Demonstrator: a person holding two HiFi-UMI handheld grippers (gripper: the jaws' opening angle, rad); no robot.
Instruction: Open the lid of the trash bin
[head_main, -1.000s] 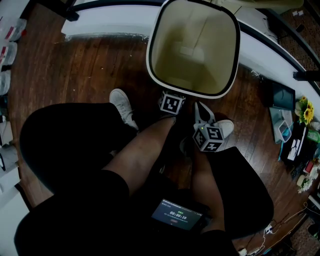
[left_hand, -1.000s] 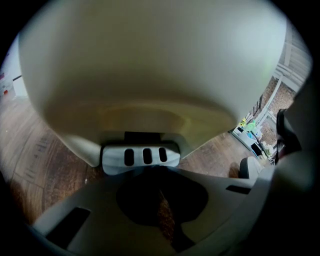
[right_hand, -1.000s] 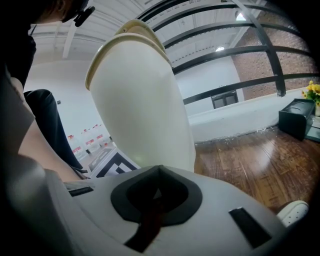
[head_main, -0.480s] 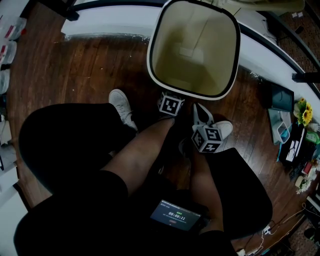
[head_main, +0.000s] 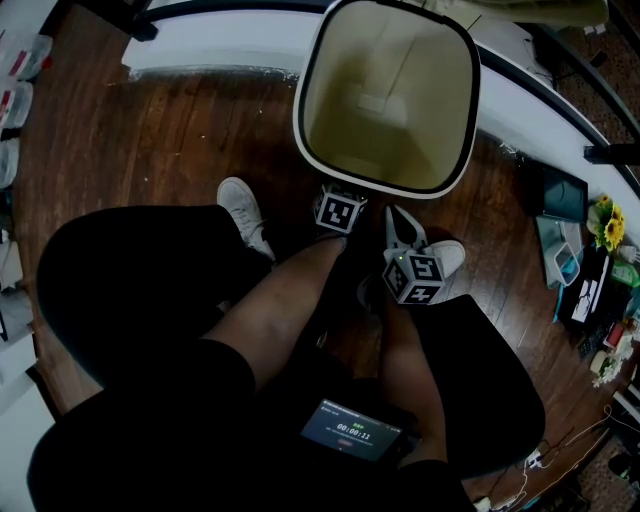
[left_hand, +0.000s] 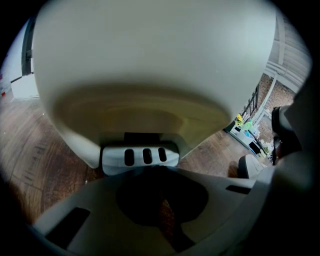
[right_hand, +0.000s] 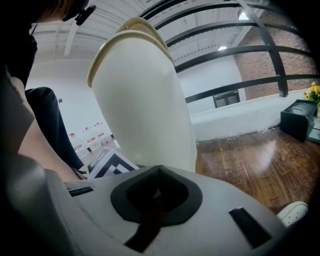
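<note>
Left gripper (left_hand: 154, 170), jaws pressed together, seems to bear on the pedal (left_hand: 140, 156) at the foot of the bin (head_main: 298, 110) on the floor — likely why it gapes open. Right gripper (right_hand: 159, 169) — jaws together, empty — hangs beside.

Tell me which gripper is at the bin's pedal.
The left gripper: its shut tips sit at the grey slotted pedal; the right gripper faces the plain side of the bin.
</note>
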